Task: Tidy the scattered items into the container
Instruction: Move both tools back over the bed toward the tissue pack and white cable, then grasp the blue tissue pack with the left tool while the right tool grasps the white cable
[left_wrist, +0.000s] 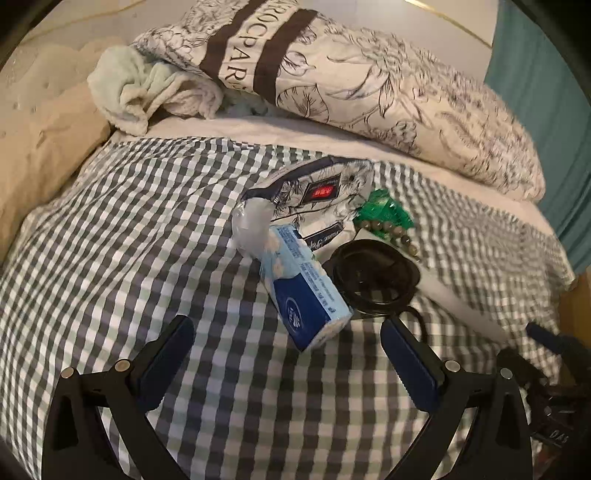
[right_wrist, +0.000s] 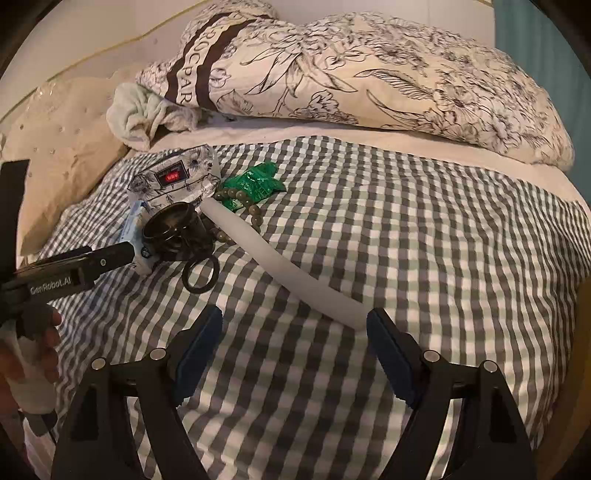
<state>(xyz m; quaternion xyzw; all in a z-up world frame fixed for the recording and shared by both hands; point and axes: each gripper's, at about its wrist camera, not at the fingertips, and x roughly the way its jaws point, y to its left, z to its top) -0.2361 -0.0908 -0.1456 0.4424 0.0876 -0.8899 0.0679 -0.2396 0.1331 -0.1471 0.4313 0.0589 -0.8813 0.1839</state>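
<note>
Several items lie on a checked bed cover. In the left wrist view a blue tissue pack (left_wrist: 295, 280) lies just ahead of my open, empty left gripper (left_wrist: 288, 334). Beside it are a black round container (left_wrist: 375, 275), a floral packet with a red label (left_wrist: 321, 195), a green wrapper (left_wrist: 384, 210) and a bead string (left_wrist: 391, 232). In the right wrist view my open, empty right gripper (right_wrist: 295, 325) sits at the near end of a white tube (right_wrist: 280, 258). The black container (right_wrist: 177, 230), a black ring (right_wrist: 201, 275), the beads (right_wrist: 236, 199) and the green wrapper (right_wrist: 255, 182) lie beyond.
A floral pillow (right_wrist: 351, 74) and a crumpled pale towel (right_wrist: 144, 110) lie at the head of the bed. A beige padded headboard (left_wrist: 40, 147) is on the left. The left gripper's body (right_wrist: 74, 266) shows at the left of the right wrist view.
</note>
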